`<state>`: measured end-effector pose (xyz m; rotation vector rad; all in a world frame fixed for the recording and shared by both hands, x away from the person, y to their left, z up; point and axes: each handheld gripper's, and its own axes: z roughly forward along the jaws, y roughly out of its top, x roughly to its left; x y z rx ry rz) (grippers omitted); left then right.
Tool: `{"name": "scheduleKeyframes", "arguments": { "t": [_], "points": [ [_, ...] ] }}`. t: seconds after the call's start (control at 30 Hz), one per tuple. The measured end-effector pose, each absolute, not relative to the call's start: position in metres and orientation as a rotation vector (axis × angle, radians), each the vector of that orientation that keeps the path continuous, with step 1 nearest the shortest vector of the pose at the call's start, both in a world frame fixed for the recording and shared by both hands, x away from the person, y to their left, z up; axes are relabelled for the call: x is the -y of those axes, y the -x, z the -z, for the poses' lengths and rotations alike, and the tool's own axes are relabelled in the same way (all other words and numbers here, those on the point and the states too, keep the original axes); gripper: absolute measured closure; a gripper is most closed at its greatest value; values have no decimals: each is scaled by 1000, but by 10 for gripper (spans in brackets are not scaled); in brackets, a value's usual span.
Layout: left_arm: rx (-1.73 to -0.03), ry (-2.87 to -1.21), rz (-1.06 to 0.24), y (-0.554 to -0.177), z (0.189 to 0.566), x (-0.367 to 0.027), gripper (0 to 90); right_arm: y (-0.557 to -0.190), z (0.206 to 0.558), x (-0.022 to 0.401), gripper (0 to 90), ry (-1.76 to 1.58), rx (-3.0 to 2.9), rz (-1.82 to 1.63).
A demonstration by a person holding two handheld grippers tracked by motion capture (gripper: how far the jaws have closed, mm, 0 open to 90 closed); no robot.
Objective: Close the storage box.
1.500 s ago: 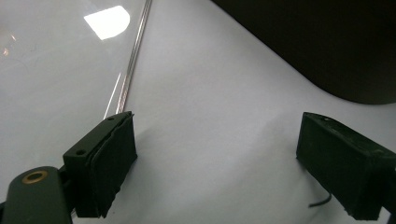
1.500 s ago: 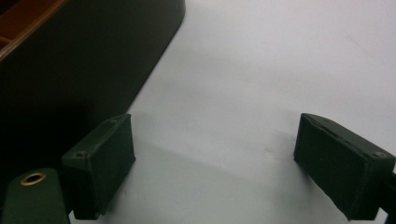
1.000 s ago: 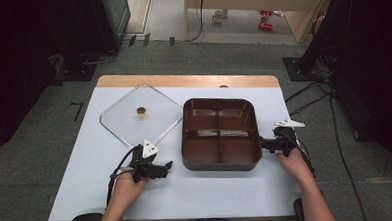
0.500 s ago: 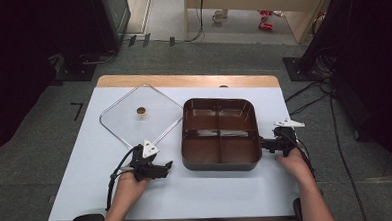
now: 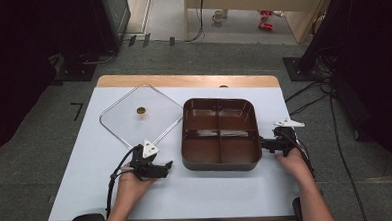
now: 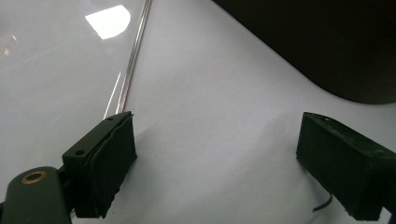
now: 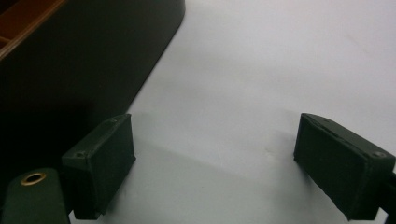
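A brown tray point(image 5: 221, 159) split into several compartments sits at the middle of the white table point(image 5: 96, 165). A clear square lid point(image 5: 124, 121) with a small gold knob point(image 5: 141, 111) lies flat to its left. My left gripper point(image 5: 166, 166) rests on the table just left of the tray's near corner, open, with bare table between its jaws; the lid's edge point(image 6: 133, 60) and the tray's dark wall point(image 6: 327, 42) show ahead. My right gripper point(image 5: 263, 145) stands open beside the tray's right wall point(image 7: 79, 70), holding nothing.
A wooden strip point(image 5: 182, 81) runs along the table's far edge. Dark equipment and cables point(image 5: 313, 93) stand on the floor around the table. Bare table surface lies in front of the tray and to the far right.
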<state>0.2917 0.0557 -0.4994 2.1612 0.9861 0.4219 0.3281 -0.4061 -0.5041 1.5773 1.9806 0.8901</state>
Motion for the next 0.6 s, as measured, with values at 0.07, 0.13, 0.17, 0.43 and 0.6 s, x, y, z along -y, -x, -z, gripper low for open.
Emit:
{"name": "scheduleKeyframes", "arguments": {
  "t": [0.07, 0.13, 0.17, 0.43, 0.6],
  "points": [
    [-991, -2164, -422, -292, 499, -55, 114, -328, 504, 406, 119, -1577, -1981, -890],
    [-1012, -2187, -409, -294, 496, -53, 119, -328, 504, 406, 119, -1576, -1982, -889],
    [-1019, -2200, -402, -296, 494, -52, 125, -328, 504, 406, 119, -1575, -1982, -889],
    [-1049, -2224, -363, -300, 488, -55, 215, -328, 504, 406, 119, -1576, -1982, -890],
    [-1058, -2215, -298, -303, 482, -60, 238, -328, 504, 406, 119, -1576, -1982, -890]
  ]
}}
